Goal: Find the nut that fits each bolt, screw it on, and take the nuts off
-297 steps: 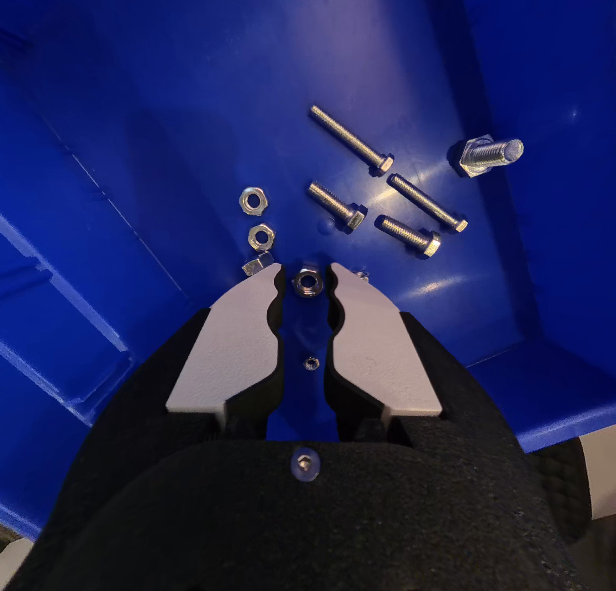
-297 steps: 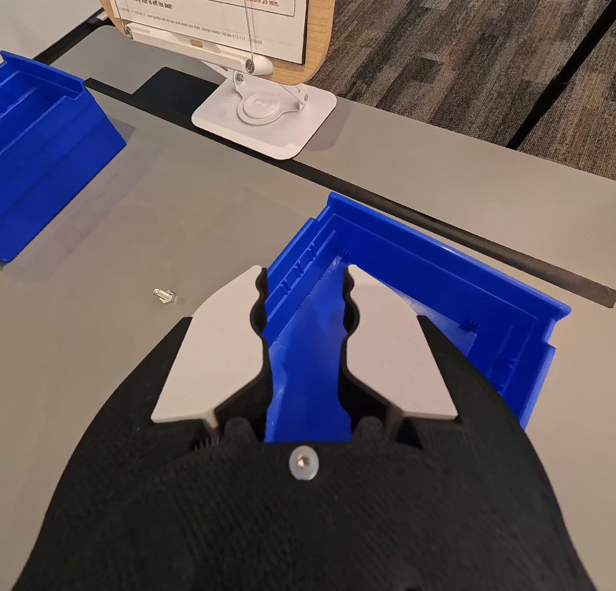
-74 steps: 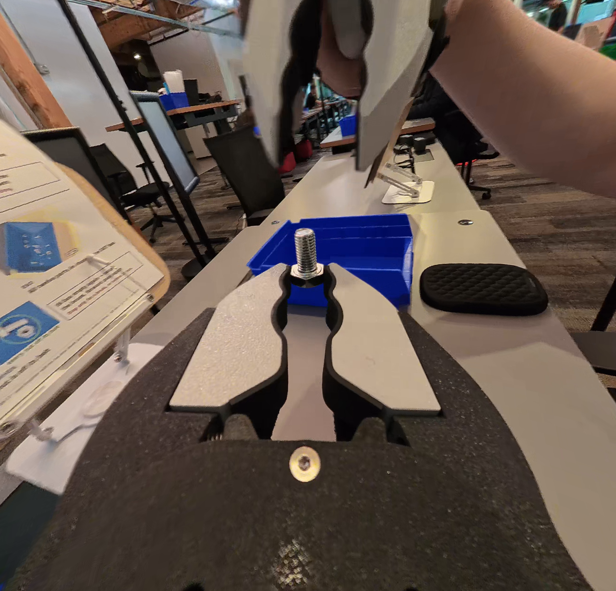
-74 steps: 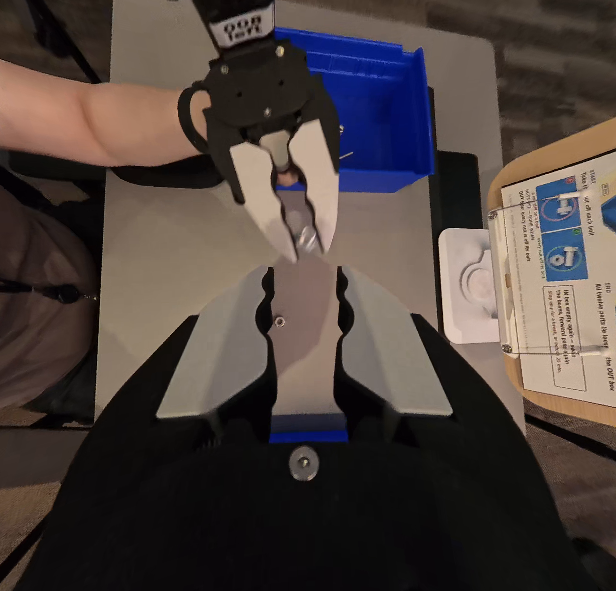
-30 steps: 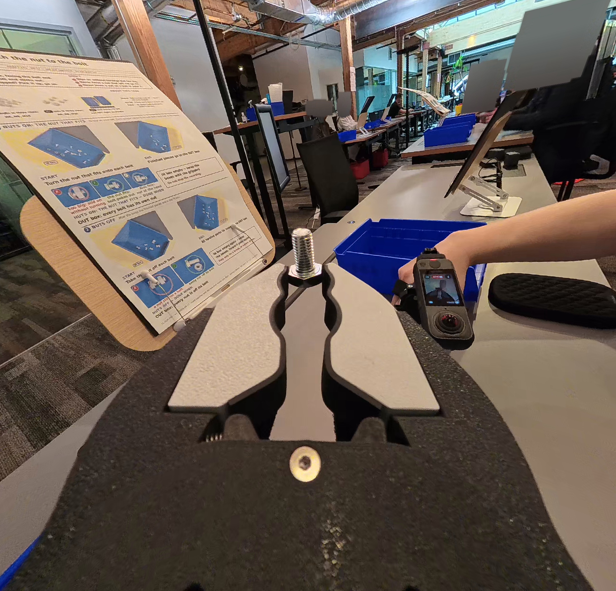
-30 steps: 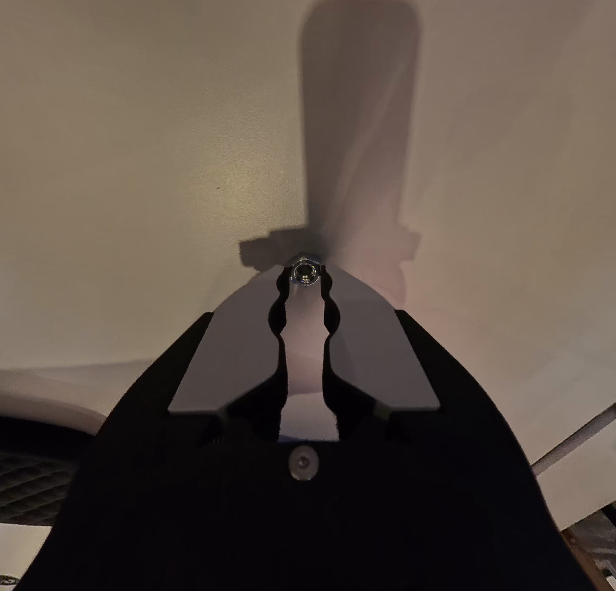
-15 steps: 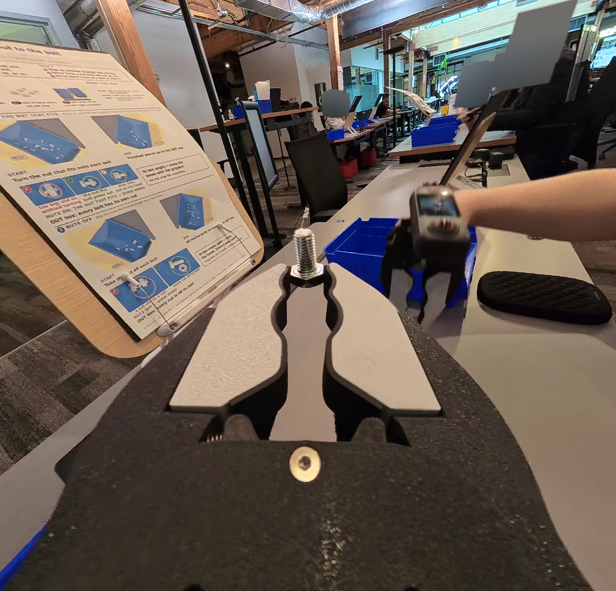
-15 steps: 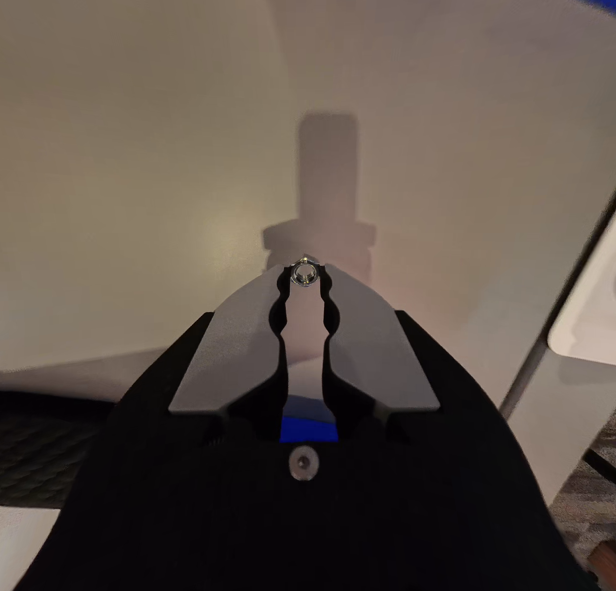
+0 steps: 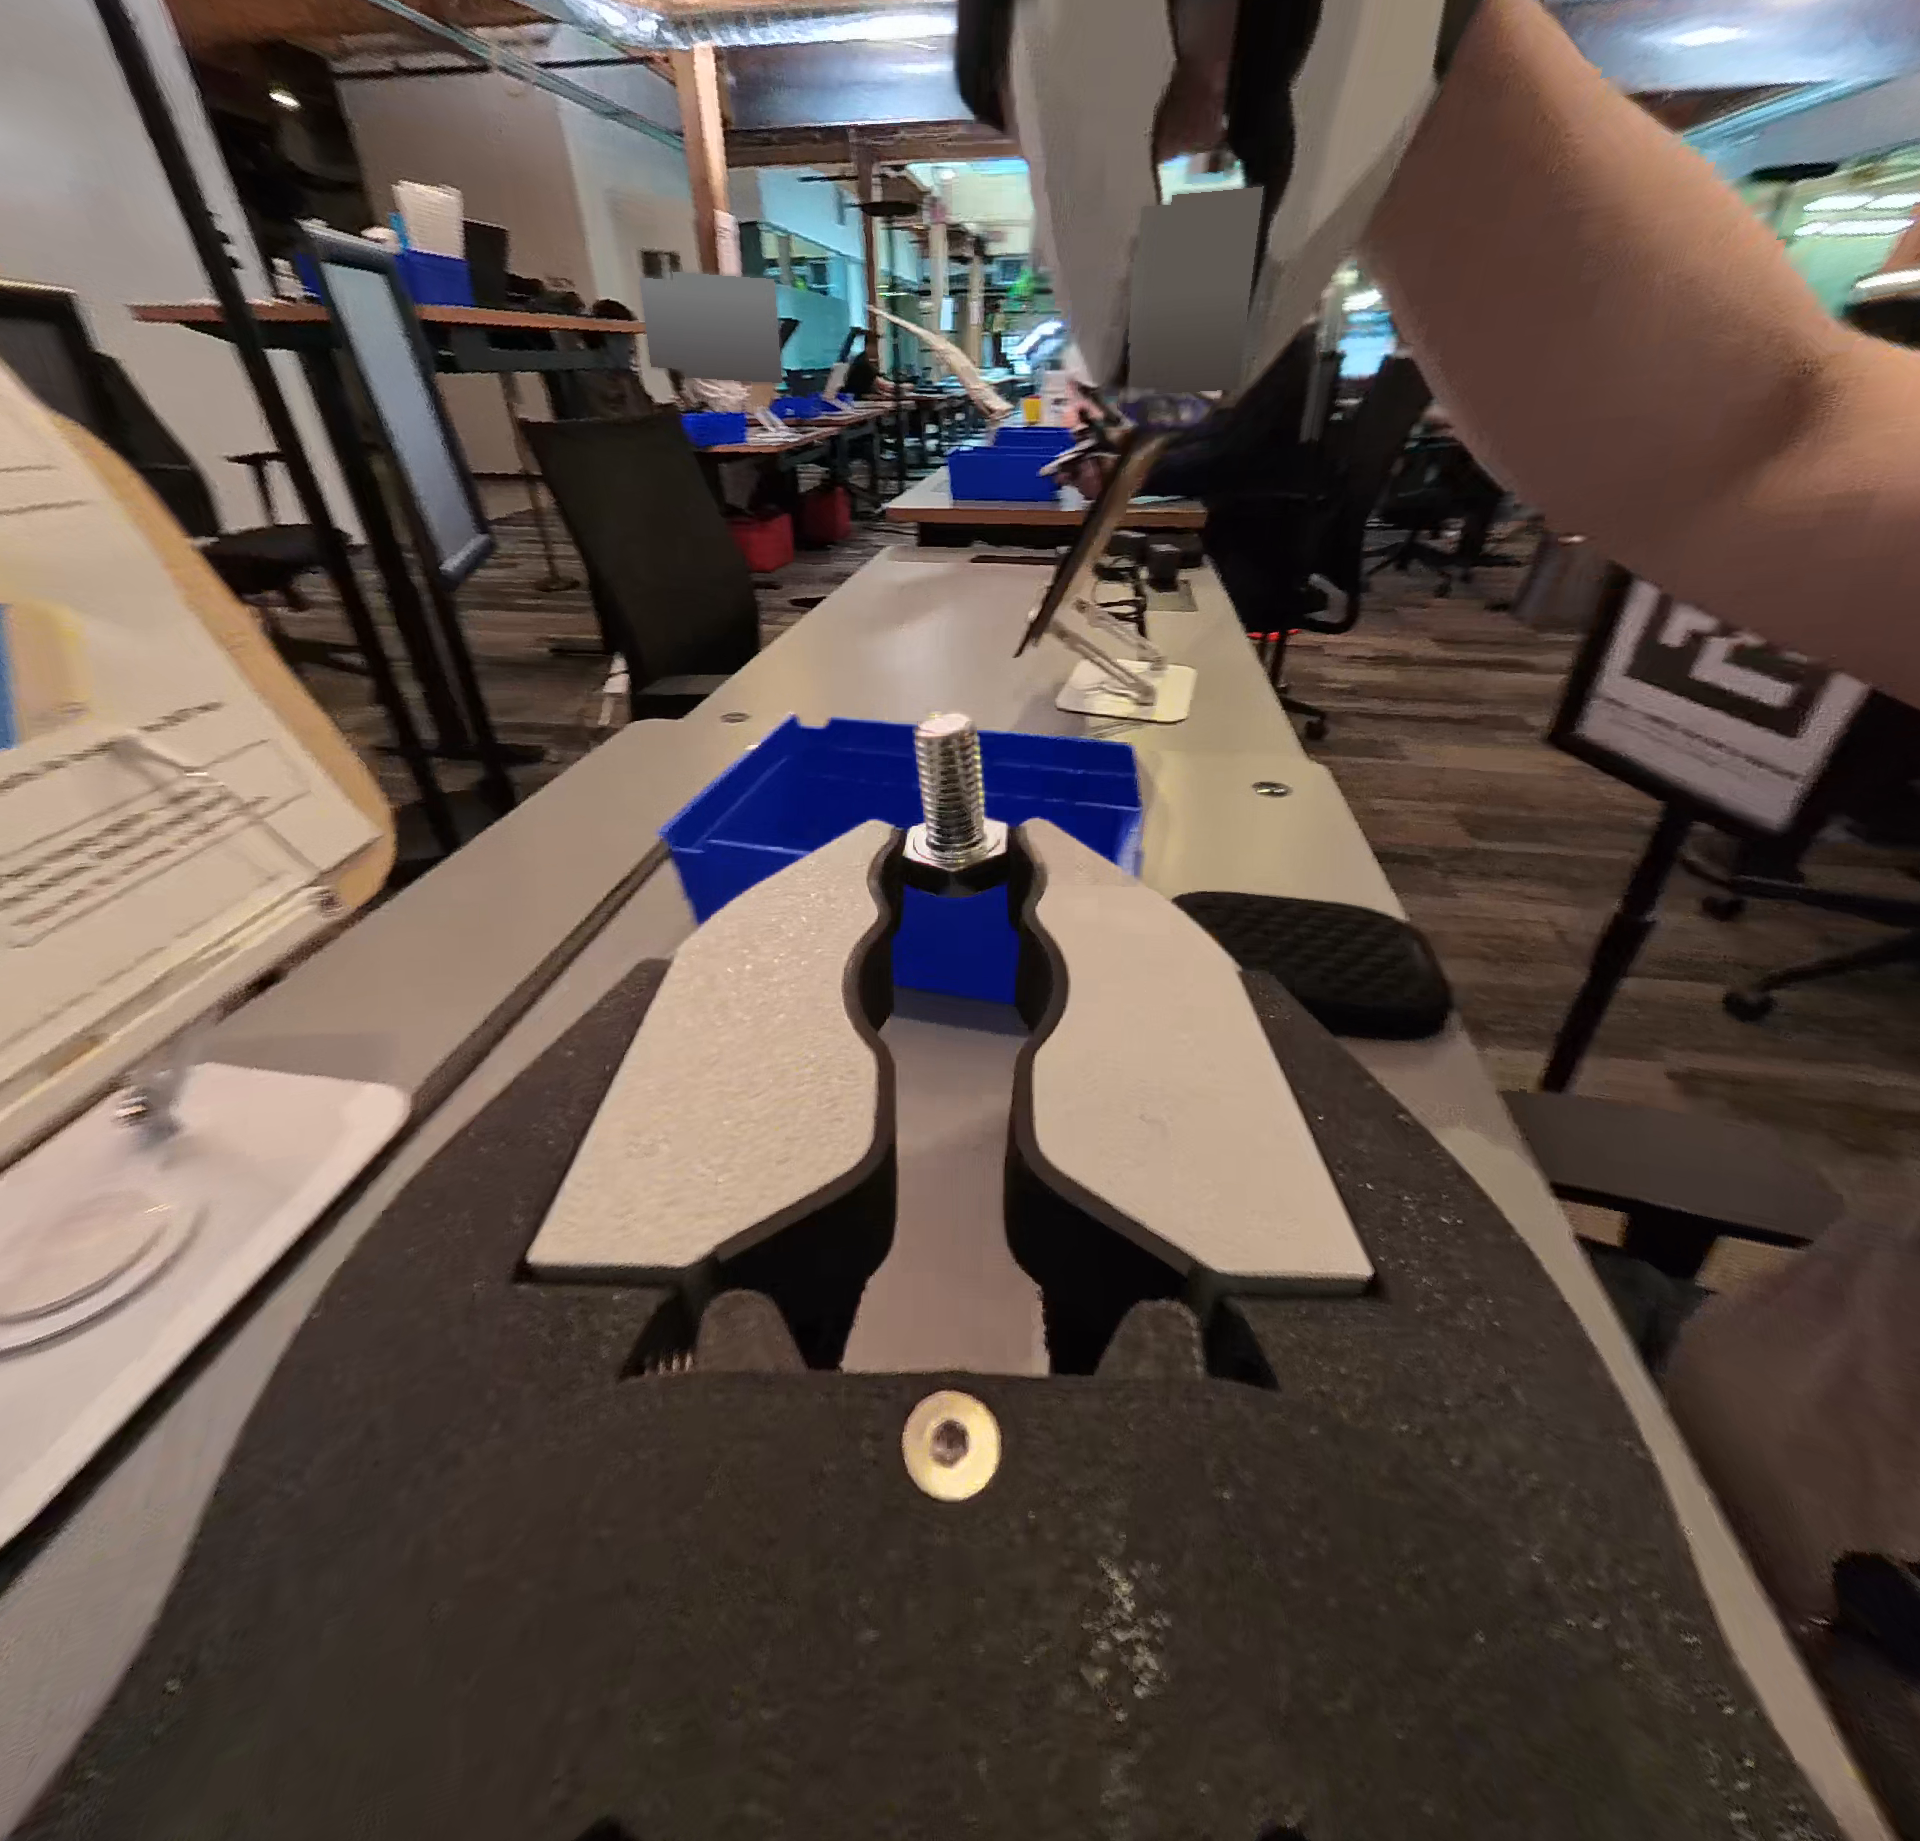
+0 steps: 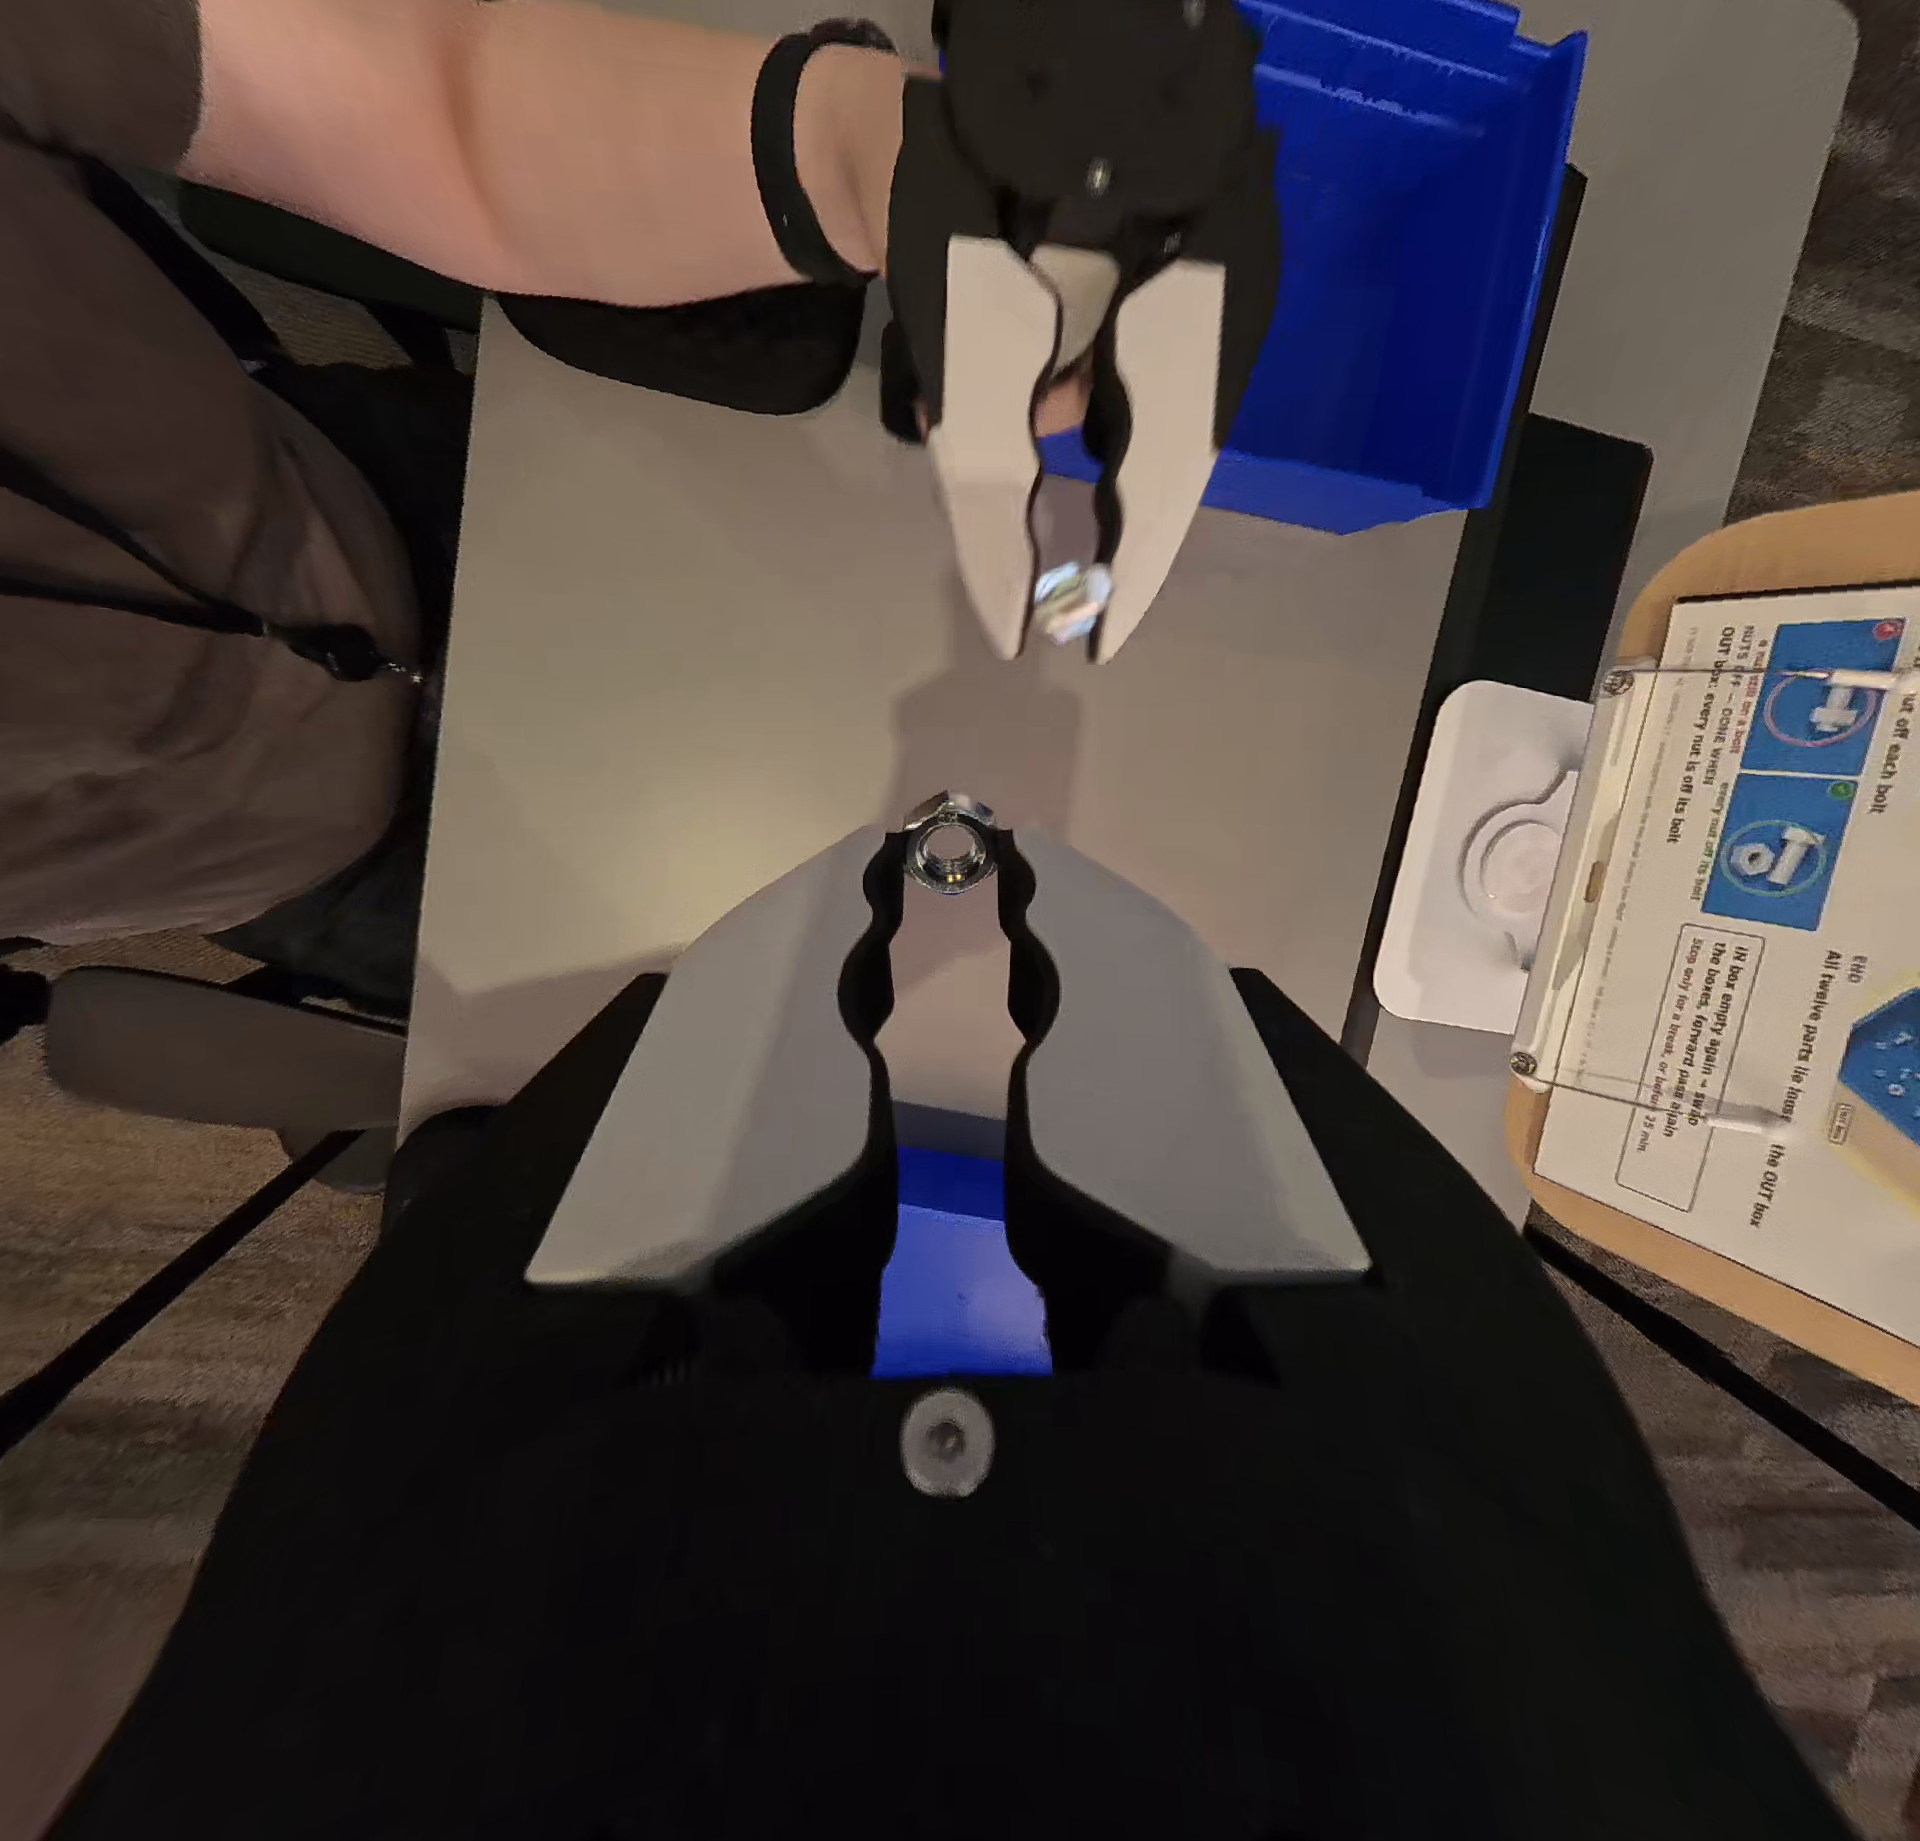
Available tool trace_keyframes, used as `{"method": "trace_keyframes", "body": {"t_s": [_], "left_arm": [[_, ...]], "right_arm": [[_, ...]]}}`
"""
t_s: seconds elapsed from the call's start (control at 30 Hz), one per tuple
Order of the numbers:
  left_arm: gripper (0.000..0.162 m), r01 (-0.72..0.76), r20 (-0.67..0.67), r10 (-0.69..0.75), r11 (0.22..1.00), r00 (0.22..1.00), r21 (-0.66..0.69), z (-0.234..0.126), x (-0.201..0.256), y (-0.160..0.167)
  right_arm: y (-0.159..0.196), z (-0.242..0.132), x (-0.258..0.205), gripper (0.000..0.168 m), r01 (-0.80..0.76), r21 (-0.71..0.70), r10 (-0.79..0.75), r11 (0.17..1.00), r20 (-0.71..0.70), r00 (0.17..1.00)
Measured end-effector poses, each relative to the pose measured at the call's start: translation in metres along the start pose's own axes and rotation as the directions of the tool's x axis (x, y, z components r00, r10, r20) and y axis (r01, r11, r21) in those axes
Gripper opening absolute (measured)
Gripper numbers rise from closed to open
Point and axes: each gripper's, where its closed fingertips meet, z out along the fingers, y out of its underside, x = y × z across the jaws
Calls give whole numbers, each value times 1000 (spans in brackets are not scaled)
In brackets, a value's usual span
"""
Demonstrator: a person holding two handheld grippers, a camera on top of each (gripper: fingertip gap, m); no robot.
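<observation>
Left gripper [image 9: 951,846] is clamped on the bolt [image 9: 945,789] by its hex head, threaded shank standing upright past the tips. Right gripper [image 10: 948,841] is closed on a nut [image 10: 945,856], bore facing the camera.

Left wrist view only: the bolt's full thread, a blue bin [image 9: 904,815] directly behind it on the grey table [image 9: 935,638], a black pad [image 9: 1314,960] to the right of the bin, and a row of desks and chairs further back. The right gripper appears there only as blurred fingers [image 9: 1081,181] coming down from the top edge, above the bolt, with the forearm [image 9: 1621,337] beside them. The nut can't be made out in this view.

Right wrist view only: looking down at the table, it shows the left gripper from the front, bolt seen end-on as a shiny blur between its tips. Nut and bolt are near each other but apart, bare tabletop between them. A second blue patch shows through the gap at the base of the right fingers; can't tell what it is. The instruction board [image 10: 1756,960] sits at the right on a white stand [image 10: 1486,856]; the left wrist view catches only its blurred edge.
</observation>
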Motion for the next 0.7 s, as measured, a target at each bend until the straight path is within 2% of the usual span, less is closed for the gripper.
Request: {"method": "trace_keyframes", "body": {"t_s": [0.17, 0.3, 0.4, 0.7], "left_arm": [[18, 56, -141, -58, 998, 988, -18, 22, 34, 0], [18, 58, -204, -62, 998, 977, -24, 28, 52, -2], [18, 46, -209, -53, 998, 977, -36, 29, 56, -2], [18, 16, -208, -25, 999, 978, -44, 26, 58, -3]], "right_arm": [[-21, 8, -8, 18, 21, -49, -18, 999, 67, 998], [-21, 21, -18, 19, 48, -102, -35, 994, 121, 992], [-20, 28, -26, 19, 47, -129, -25, 991, 168, 985], [-12, 37, -24, 19, 70, -225, -34, 972, 159, 987]]}}
